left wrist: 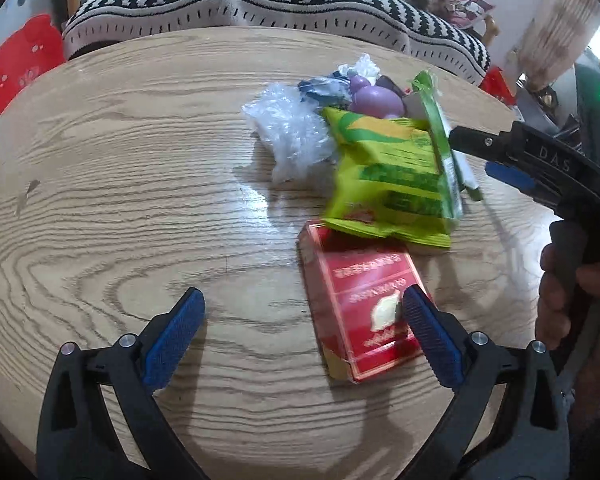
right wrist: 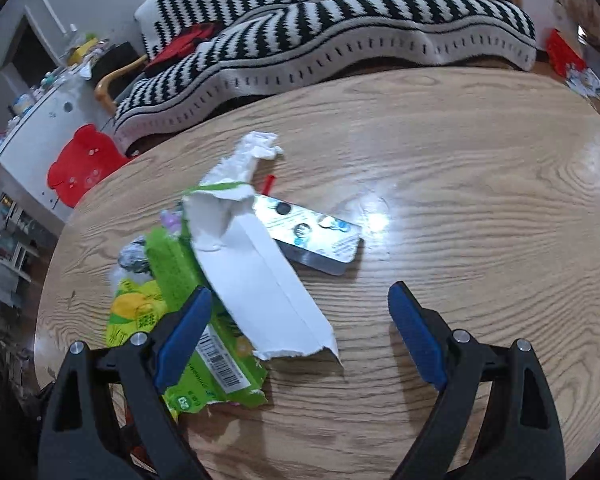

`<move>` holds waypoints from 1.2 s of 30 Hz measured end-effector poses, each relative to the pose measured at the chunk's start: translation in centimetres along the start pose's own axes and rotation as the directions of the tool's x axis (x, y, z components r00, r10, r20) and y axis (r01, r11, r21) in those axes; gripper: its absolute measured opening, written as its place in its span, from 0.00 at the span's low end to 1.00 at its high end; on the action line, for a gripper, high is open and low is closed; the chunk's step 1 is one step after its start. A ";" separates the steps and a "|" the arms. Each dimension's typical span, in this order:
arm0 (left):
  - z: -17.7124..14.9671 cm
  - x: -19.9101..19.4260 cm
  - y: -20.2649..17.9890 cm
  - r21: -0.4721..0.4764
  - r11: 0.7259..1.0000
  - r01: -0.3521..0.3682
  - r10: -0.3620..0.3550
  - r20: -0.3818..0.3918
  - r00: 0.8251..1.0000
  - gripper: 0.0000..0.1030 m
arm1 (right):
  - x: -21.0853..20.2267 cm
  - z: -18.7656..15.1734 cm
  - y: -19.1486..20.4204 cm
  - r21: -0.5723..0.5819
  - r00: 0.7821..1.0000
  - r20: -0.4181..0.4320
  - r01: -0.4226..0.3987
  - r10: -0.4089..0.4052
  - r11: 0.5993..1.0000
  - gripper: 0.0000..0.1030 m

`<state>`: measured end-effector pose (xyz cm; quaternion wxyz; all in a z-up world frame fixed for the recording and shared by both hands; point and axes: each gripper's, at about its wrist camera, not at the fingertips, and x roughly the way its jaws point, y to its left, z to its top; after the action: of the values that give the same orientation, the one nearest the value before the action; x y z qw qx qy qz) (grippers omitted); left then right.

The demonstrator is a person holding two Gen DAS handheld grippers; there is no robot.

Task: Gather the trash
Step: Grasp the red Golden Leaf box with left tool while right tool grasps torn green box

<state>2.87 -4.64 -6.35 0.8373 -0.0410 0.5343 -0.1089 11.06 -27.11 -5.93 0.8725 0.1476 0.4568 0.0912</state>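
A pile of trash lies on the round wooden table (left wrist: 100, 160). In the left wrist view I see a red cigarette pack (left wrist: 364, 304), a yellow-green snack bag (left wrist: 388, 184), crumpled clear plastic (left wrist: 288, 132) and a purple object (left wrist: 376, 100). My left gripper (left wrist: 300, 312) is open above the table, its right finger over the red pack. In the right wrist view a torn white and green carton (right wrist: 256, 276), a silver pill blister (right wrist: 312, 236) and the snack bag (right wrist: 136, 312) lie ahead. My right gripper (right wrist: 300, 308) is open, just above the carton.
A sofa with a black and white striped blanket (right wrist: 340, 32) stands behind the table. A red stool (right wrist: 84, 164) is at the left. The right gripper also shows in the left wrist view (left wrist: 472, 152), beside the snack bag.
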 end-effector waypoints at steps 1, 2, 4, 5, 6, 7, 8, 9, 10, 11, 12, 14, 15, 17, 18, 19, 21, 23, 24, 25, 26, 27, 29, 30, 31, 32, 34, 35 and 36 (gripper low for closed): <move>0.0 -0.2 -0.4 0.009 1.000 0.003 -0.003 0.010 1.000 0.93 | -0.2 0.1 0.3 -0.007 1.000 0.007 -0.006 0.006 1.000 0.84; 0.0 -0.2 -0.7 0.023 1.000 0.003 -0.003 0.017 1.000 0.93 | -0.5 0.0 0.6 -0.020 1.000 0.016 -0.014 0.014 1.000 0.84; -0.1 0.0 -1.7 0.060 0.998 -0.009 0.008 0.018 1.000 0.93 | -0.4 0.1 1.2 -0.043 1.000 0.011 -0.026 0.027 0.999 0.84; -0.1 0.2 -2.2 0.074 0.997 -0.015 0.013 0.018 1.000 0.93 | -0.2 -0.1 1.4 -0.055 1.000 0.002 -0.022 0.022 0.998 0.84; -0.1 0.4 -2.6 0.080 0.997 -0.022 0.020 0.020 1.000 0.93 | 0.2 -0.1 1.6 -0.067 1.000 -0.009 -0.014 0.014 0.998 0.84; -0.1 0.7 -2.9 0.080 0.996 -0.030 0.028 0.020 0.999 0.93 | 0.7 -0.3 1.9 -0.089 1.000 -0.024 0.005 -0.007 0.996 0.84; 0.1 0.9 -3.2 0.081 0.996 -0.033 0.031 0.019 0.999 0.93 | 1.1 -0.4 2.1 -0.101 0.999 -0.031 0.013 -0.017 0.995 0.84; 0.2 1.2 -3.4 0.085 0.996 -0.037 0.036 0.015 0.999 0.93 | 1.3 -0.5 2.1 -0.105 0.999 -0.036 0.019 -0.023 0.994 0.84; 0.3 1.5 -3.6 0.086 0.995 -0.044 0.043 0.017 0.999 0.93 | 1.6 -0.6 2.1 -0.104 0.999 -0.040 0.024 -0.028 0.994 0.84; 0.3 1.6 -3.6 0.080 0.996 -0.047 0.045 0.022 0.999 0.93 | 1.7 -0.6 2.0 -0.098 0.999 -0.042 0.019 -0.023 0.995 0.84; 0.4 1.7 -3.7 0.074 0.996 -0.048 0.047 0.020 0.999 0.93 | 1.8 -0.5 1.9 -0.093 0.999 -0.043 0.014 -0.018 0.996 0.84; 0.4 1.8 -3.7 0.075 0.996 -0.048 0.047 0.015 0.999 0.93 | 2.2 -0.5 1.8 -0.093 0.998 -0.054 0.023 -0.028 0.995 0.84; 0.3 1.8 -3.8 0.074 0.996 -0.039 0.038 0.013 0.999 0.93 | 2.5 -0.6 1.7 -0.094 0.997 -0.066 0.025 -0.032 0.995 0.84; 0.0 1.5 -4.1 0.083 0.997 -0.007 0.006 0.010 1.000 0.93 | 2.9 -1.0 1.6 -0.095 0.996 -0.089 0.019 -0.028 0.995 0.84; -0.1 1.4 -4.4 0.099 0.995 -0.014 0.012 0.020 1.000 0.93 | 2.9 -1.0 1.7 -0.100 0.996 -0.087 0.022 -0.031 0.995 0.82; -0.3 1.4 -4.6 0.108 0.994 -0.026 0.023 0.025 0.999 0.93 | 2.9 -1.0 1.8 -0.099 0.996 -0.092 0.013 -0.022 0.995 0.75; -0.3 1.7 -4.5 0.105 0.994 -0.033 0.032 0.014 0.999 0.93 | 2.5 -1.0 1.6 -0.074 0.996 -0.094 -0.019 0.012 0.997 0.67; -0.3 2.0 -4.2 0.081 0.997 -0.009 0.009 -0.007 1.000 0.93 | 1.7 -0.8 1.4 -0.057 0.996 -0.077 -0.040 0.035 0.998 0.57; -0.4 2.0 -4.0 0.072 0.997 -0.004 0.004 -0.010 1.000 0.90 | 1.2 -0.7 1.3 -0.049 0.997 -0.062 -0.046 0.043 0.998 0.52; -0.3 2.0 -3.9 0.077 0.997 -0.012 0.013 -0.004 1.000 0.78 | 0.8 -0.7 1.2 -0.041 0.998 -0.053 -0.047 0.045 0.998 0.45; -0.4 1.9 -3.9 0.088 0.996 -0.022 0.022 0.004 1.000 0.70 | 0.3 -0.6 1.0 -0.029 0.998 -0.047 -0.052 0.051 0.998 0.44; -0.5 1.8 -3.8 0.094 0.995 -0.021 0.021 0.002 1.000 0.68 | -0.1 -0.7 0.8 -0.022 0.997 -0.045 -0.061 0.060 0.998 0.43; -0.6 1.6 -3.6 0.094 0.995 -0.018 0.018 0.001 1.000 0.66 | -0.8 -0.7 0.7 -0.016 0.998 -0.032 -0.058 0.058 0.998 0.42; -0.7 1.4 -3.6 0.101 0.995 -0.024 0.024 0.000 1.000 0.64 | -1.2 -0.8 0.6 -0.011 0.998 -0.026 -0.062 0.062 0.998 0.42; -0.9 1.2 -3.6 0.107 0.994 -0.029 0.029 0.000 1.000 0.63 | -1.5 -0.8 0.6 -0.008 0.997 -0.023 -0.069 0.069 0.998 0.42; -1.0 0.8 -3.6 0.117 0.992 -0.036 0.036 0.002 0.999 0.62 | -1.9 -0.8 0.5 0.000 0.996 -0.016 -0.083 0.083 0.997 0.42; -1.1 0.1 -3.6 0.130 0.991 -0.033 0.032 0.008 0.999 0.58 | -2.8 -0.9 0.2 0.017 0.995 -0.003 -0.105 0.105 0.994 0.42; -1.1 -0.3 -3.7 0.136 0.990 -0.026 0.025 0.009 1.000 0.58 | -3.4 -1.0 0.0 0.023 0.994 0.005 -0.108 0.108 0.994 0.42; -1.2 -0.8 -3.7 0.140 0.990 -0.015 0.013 0.013 1.000 0.57 | -3.8 -1.0 0.0 0.026 0.994 0.011 -0.108 0.107 0.994 0.42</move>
<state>0.95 -7.97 -5.51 0.8419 0.0210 0.5207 -0.1400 8.04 -28.09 -3.58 0.8664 0.1838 0.4453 0.1313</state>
